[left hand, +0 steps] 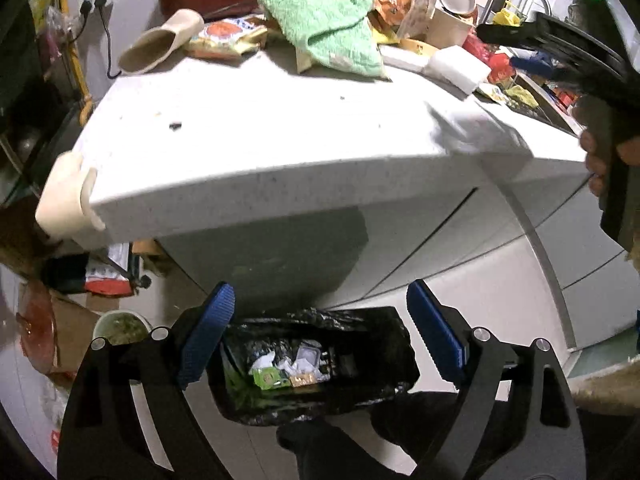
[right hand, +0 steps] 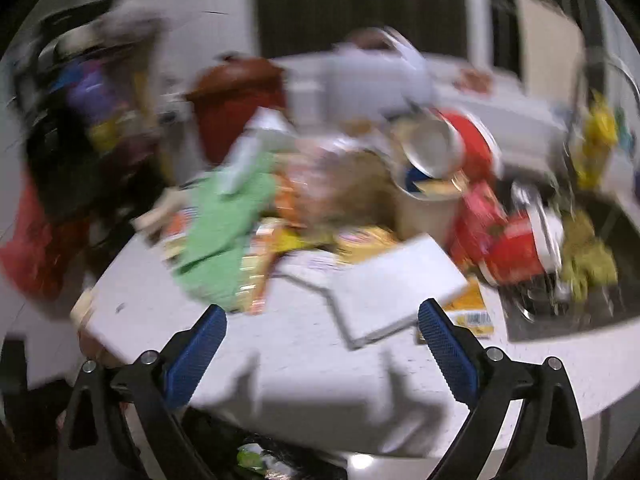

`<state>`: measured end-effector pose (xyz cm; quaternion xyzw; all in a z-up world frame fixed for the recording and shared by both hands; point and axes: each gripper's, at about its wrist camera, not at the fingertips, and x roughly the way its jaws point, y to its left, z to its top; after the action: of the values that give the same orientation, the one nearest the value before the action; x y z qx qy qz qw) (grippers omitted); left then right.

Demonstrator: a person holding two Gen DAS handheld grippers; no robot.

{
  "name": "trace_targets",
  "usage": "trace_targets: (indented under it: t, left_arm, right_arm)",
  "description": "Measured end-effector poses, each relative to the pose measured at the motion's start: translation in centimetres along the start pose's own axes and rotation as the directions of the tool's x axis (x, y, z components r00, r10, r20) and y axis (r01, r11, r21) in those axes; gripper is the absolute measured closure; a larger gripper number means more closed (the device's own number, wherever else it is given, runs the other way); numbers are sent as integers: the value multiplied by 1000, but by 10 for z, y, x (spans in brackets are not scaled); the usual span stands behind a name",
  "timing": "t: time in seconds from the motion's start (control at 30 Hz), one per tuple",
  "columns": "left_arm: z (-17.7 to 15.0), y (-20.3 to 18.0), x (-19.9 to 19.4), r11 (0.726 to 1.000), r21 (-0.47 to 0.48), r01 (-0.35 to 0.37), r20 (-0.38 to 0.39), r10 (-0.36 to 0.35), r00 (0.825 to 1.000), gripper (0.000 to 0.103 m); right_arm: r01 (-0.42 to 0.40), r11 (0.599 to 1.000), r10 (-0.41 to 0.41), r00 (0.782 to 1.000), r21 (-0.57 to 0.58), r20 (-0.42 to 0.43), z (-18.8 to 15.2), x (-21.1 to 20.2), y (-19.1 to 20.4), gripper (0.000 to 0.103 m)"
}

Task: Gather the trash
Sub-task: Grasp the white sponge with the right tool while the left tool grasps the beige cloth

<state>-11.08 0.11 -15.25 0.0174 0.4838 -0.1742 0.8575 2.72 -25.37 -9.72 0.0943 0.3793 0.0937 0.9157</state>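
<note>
My left gripper [left hand: 320, 320] is open and empty, held above a trash bin [left hand: 396, 332] lined with a black bag on the floor; wrappers and paper scraps [left hand: 288, 368] lie inside it. My right gripper [right hand: 322, 344] is open and empty over the white countertop [right hand: 296, 360], short of a white foam box [right hand: 396, 288]; this view is motion-blurred. The right gripper also shows in the left wrist view [left hand: 560, 40], above the counter's right side. On the counter [left hand: 280, 128] lie a snack wrapper [left hand: 224, 38], a green towel [left hand: 332, 20] and mixed packaging.
A beige slipper [left hand: 160, 42] lies at the counter's back left. A white cup [right hand: 428, 184], red packets [right hand: 508, 248] and a sink [right hand: 580, 304] sit to the right. A bowl [left hand: 120, 326], a cardboard box and packets sit on the floor at left.
</note>
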Motion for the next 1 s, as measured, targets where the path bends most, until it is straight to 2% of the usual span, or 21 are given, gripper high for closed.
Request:
trace_targets:
  t: [0.1, 0.23, 0.4, 0.47, 0.53, 0.6, 0.83, 1.0]
  left_arm:
    - [1, -5, -1, 1000, -5, -8, 2, 8, 1000, 17]
    - [5, 0, -3, 1000, -6, -16, -12, 16, 1000, 17]
    - [7, 3, -4, 1000, -14, -15, -14, 15, 1000, 17]
    - [7, 3, -6, 1000, -2, -17, -11, 17, 1000, 17]
    - [8, 2, -7, 1000, 3, -17, -8, 17, 1000, 17]
    - [9, 2, -9, 1000, 5, -16, 1, 16, 1000, 17]
    - [30, 12, -25, 1000, -5, -19, 65, 19, 998, 17]
    - [63, 36, -39, 998, -32, -60, 146, 65, 987, 17]
  right_arm:
    - [-44, 986, 50, 998, 159, -30, 2, 13, -17, 8]
    - [-5, 970, 16, 999, 244, -44, -4, 30, -22, 8]
    - [-11, 911, 31, 999, 411, -42, -5, 61, -35, 8]
    - [-22, 893, 36, 999, 450, -23, -3, 67, -38, 14]
    - [-42, 874, 69, 997, 483, -37, -3, 71, -43, 44]
    - [-102, 847, 133, 991, 521, -23, -7, 67, -50, 59]
    - [-182, 859, 208, 978, 479, -1, -15, 30, -48, 73]
    - [-218, 894, 231, 973, 392, 15, -15, -5, -33, 84]
